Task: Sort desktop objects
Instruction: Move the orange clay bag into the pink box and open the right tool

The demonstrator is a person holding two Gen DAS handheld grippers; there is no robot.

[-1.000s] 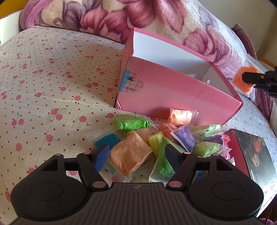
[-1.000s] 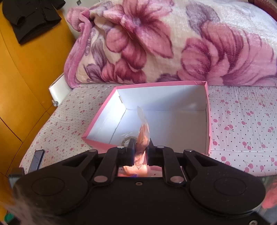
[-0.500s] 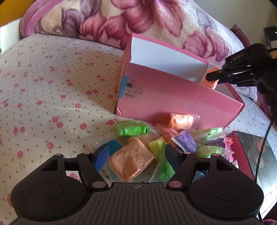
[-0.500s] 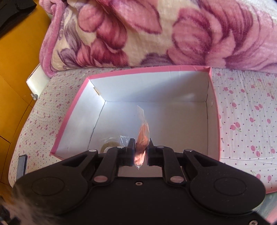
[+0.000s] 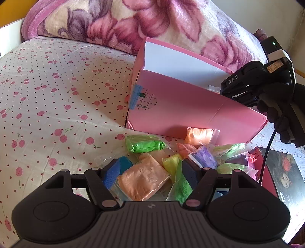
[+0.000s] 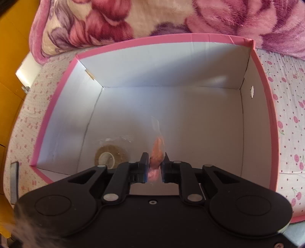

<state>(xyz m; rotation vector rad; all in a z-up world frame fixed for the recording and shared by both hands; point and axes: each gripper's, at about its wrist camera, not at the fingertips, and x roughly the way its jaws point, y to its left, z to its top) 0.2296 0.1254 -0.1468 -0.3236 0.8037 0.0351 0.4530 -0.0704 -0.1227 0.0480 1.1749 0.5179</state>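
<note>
The right tongs (image 6: 154, 165) pinch an orange clay bag (image 6: 157, 150) by its soft, squashy bulk above the floor of the pink box (image 6: 57, 106), beside a tape roll (image 6: 110, 155). The left tongs (image 5: 150, 172) hang spread over the remaining bags (image 5: 144, 179) on the bed (image 5: 57, 99); light and slippery, each probably grips best across its filled middle.

Right gripper (image 6: 154, 162) over pink box (image 6: 266, 106) — fingers pinching orange bag (image 6: 156, 154), clear top of bag pointing to 12 o'clock. Roll of tape (image 6: 110, 155) on white box floor at gripper's 9 o'clock, just beside. Flowered blanket (image 6: 133, 17) beyond box at 12 o'clock — cherry-print sheet (image 6: 289, 106) at 3 o'clock.
</note>
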